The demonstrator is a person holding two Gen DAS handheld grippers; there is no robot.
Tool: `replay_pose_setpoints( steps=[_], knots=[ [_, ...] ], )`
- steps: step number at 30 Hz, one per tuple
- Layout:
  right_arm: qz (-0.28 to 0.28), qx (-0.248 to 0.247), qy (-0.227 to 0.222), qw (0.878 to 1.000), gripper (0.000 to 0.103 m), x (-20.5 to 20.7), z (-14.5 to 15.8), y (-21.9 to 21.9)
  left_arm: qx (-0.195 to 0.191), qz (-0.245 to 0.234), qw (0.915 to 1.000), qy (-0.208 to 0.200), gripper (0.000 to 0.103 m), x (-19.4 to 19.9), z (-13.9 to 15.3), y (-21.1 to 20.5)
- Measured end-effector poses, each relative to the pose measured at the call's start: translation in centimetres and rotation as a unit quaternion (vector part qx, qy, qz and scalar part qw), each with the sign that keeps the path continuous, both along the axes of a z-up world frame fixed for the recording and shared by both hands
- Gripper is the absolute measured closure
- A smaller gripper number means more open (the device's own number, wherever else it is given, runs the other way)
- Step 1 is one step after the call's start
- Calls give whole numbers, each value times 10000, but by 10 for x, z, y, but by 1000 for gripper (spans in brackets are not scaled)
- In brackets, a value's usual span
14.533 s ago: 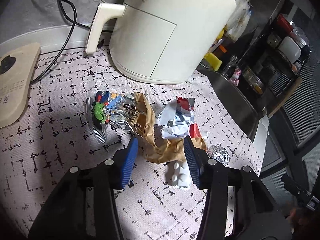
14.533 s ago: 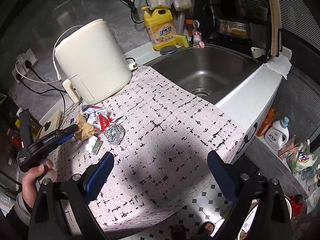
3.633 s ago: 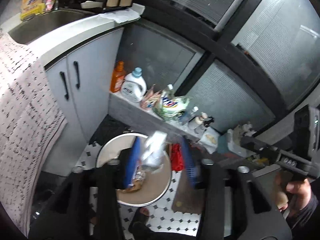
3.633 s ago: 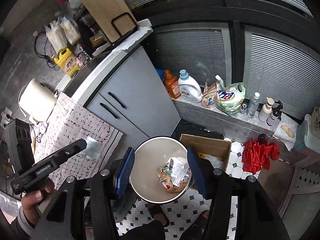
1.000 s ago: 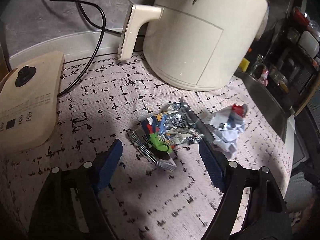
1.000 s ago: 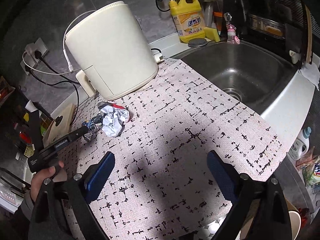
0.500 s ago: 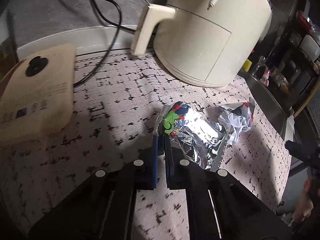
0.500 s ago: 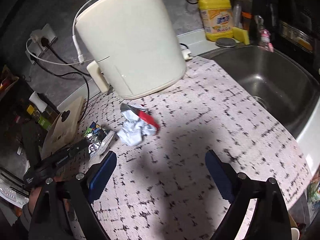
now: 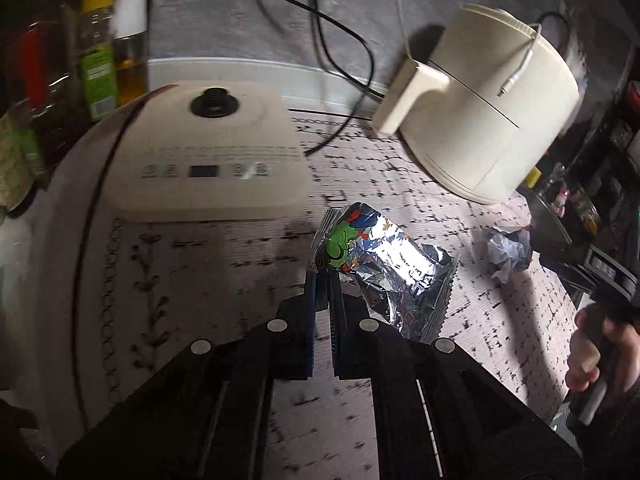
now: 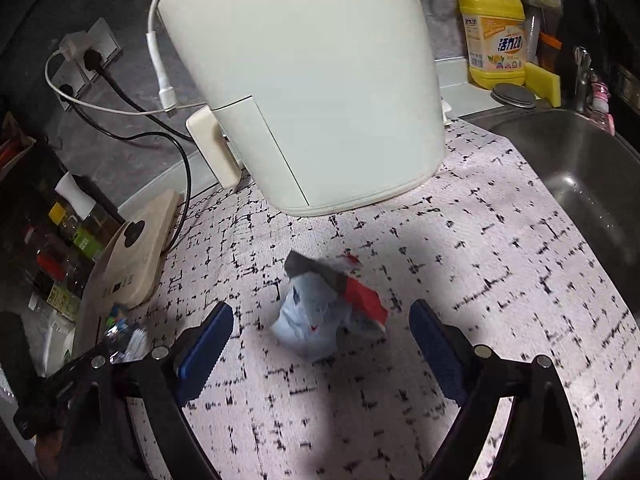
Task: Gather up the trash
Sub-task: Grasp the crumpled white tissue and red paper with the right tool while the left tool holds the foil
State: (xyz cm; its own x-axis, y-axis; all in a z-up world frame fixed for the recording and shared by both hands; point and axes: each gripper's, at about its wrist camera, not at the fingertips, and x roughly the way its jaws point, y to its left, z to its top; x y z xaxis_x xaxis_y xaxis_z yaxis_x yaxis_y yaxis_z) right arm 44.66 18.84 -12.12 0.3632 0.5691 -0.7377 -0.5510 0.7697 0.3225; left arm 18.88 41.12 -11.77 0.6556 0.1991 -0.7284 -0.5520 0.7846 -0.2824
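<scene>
My left gripper (image 9: 322, 276) is shut on the edge of a shiny foil snack wrapper (image 9: 384, 268) with a green and blue print, held above the patterned counter mat (image 9: 200, 264). The wrapper also shows at the left edge of the right wrist view (image 10: 128, 338). A crumpled white, red and black wrapper (image 10: 324, 312) lies on the mat; it shows far right in the left wrist view (image 9: 506, 250). My right gripper (image 10: 320, 332) is open, its blue fingers (image 10: 206, 340) on either side of the crumpled wrapper, just above it.
A cream air fryer (image 10: 304, 80) stands behind the trash. A flat beige appliance (image 9: 204, 160) lies to the left, with bottles (image 9: 96, 44) beyond it. Cables (image 10: 132, 120) run to wall sockets. A steel sink (image 10: 580, 168) and yellow detergent bottle (image 10: 496, 36) are to the right.
My left gripper has lifted the foil wrapper and swung left. My right gripper has moved in close, and the crumpled wrapper now lies between its open fingers.
</scene>
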Motion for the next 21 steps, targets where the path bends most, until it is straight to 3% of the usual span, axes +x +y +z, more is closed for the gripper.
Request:
replay_pose_setpoints(
  steps=[2, 3, 4, 5, 12, 21],
  knots=[
    [93, -102, 33, 9999, 16, 5, -10, 10, 4, 70, 10000, 17, 96, -8, 0, 3],
    [114, -129, 86, 9998, 24, 7, -15, 13, 0, 103, 9999, 26, 96, -12, 0, 4],
    [213, -91, 273, 9994, 68, 10, -21, 16, -3, 130, 9999, 26, 96, -16, 0, 5],
    [424, -73, 588, 9973, 78, 13, -28, 19, -2, 148, 9999, 16, 96, -20, 1, 5],
    [682, -93, 189, 9975, 81, -20, -6, -3, -15, 36, 9999, -165, 96, -24, 8, -9],
    [184, 177, 64, 9997, 81, -56, 28, -100, -97, -757, 9963, -383, 96, 17, 19, -70]
  ],
)
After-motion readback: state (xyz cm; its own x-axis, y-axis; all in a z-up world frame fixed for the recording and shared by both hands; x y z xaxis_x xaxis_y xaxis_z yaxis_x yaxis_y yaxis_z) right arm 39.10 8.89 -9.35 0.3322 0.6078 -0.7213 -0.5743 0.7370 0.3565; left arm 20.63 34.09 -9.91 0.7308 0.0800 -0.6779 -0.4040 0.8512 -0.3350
